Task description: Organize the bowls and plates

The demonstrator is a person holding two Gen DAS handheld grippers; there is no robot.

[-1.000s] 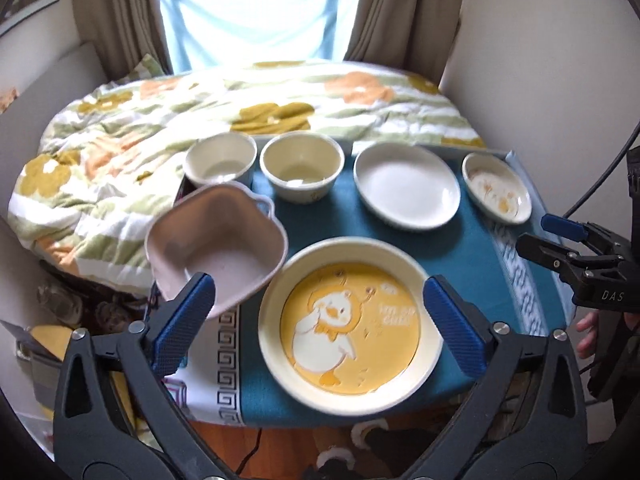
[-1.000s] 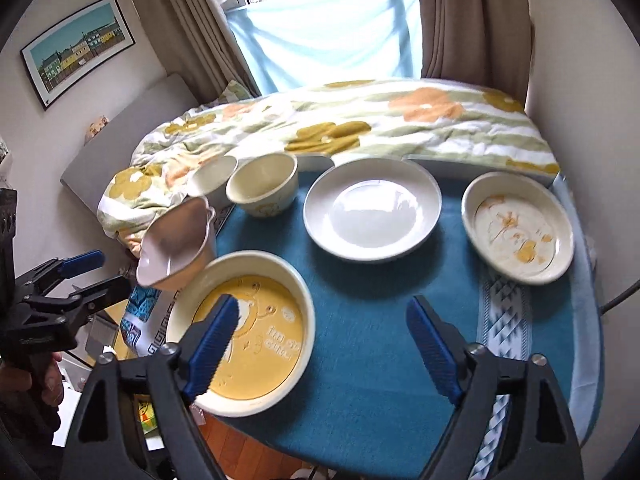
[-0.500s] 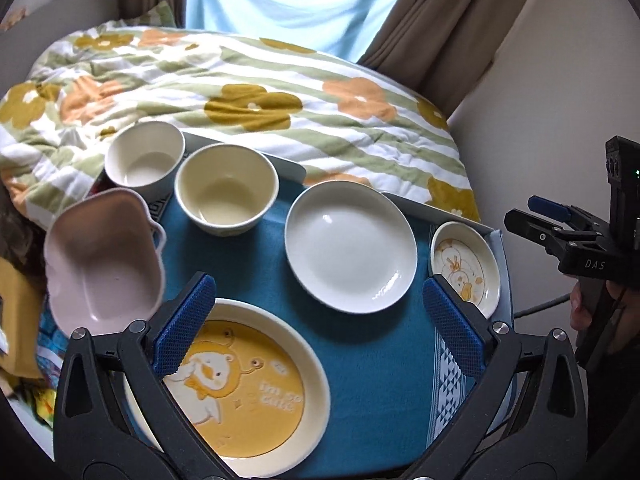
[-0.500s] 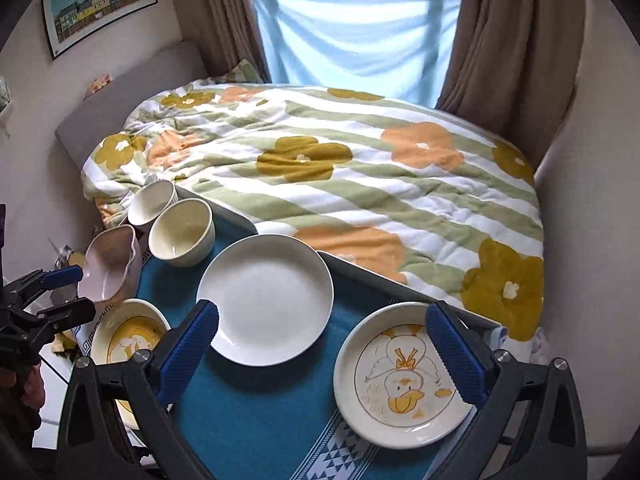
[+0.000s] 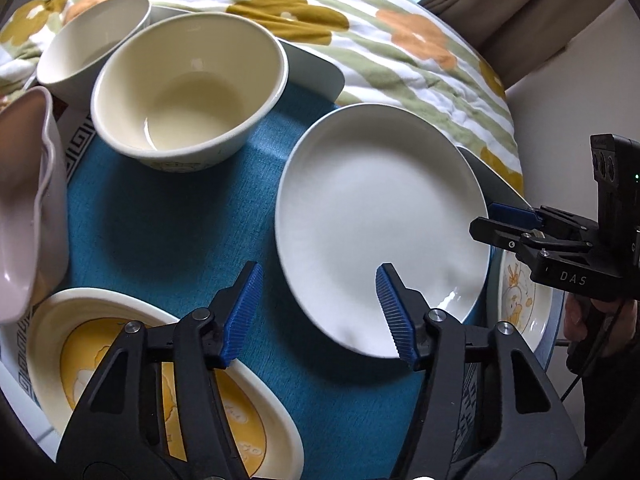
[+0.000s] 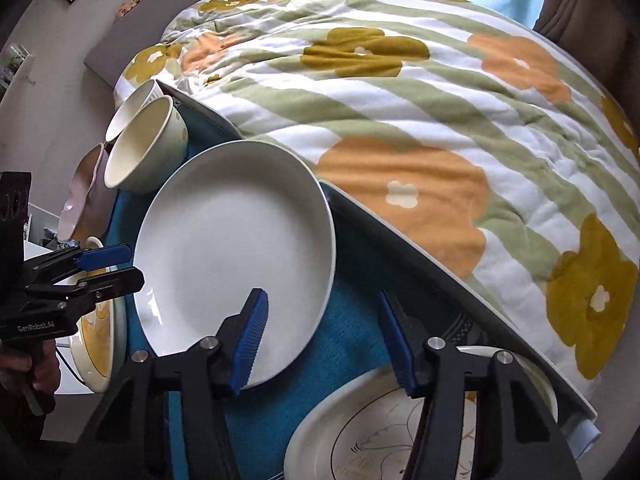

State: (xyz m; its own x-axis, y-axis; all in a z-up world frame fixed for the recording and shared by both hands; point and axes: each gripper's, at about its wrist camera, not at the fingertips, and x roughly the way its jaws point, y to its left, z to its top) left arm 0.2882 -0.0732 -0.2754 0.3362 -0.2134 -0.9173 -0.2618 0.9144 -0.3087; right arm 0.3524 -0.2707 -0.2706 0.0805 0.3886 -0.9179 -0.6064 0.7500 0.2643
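1. On the blue cloth (image 5: 168,216) covering the table, the white plate (image 5: 380,216) lies flat in the middle, close to the table's far edge where the flowered quilt (image 6: 440,120) begins.
2. Your left gripper (image 5: 320,312) hangs over the plate's near-left rim, jaws spread wide with nothing between them; the right blue pad sits above the plate, the left pad above bare cloth.
3. Your right gripper (image 6: 324,340) hangs over the plate's near-right rim, jaws likewise spread and empty; its left pad overlaps the plate, its right pad is above the cloth.
4. Neither gripper can be confirmed as touching the plate.
5. Cream bowl (image 5: 188,88) stands upright toward the far-left corner of the cloth, just left of the white plate and apart from it.
6. White bowl (image 5: 92,40) stands behind the cream bowl at the far-left corner, close against it; contact cannot be told.
7. Pink bowl (image 5: 28,208) sits at the left edge, tilted, only partly in view.
8. Yellow plate (image 5: 160,392) with a cartoon print lies at the near-left corner, partly under your left gripper's arms.
9. Duck plate (image 6: 400,432), cream with a line drawing, lies at the near-right corner, just right of the white plate and beneath your right gripper.
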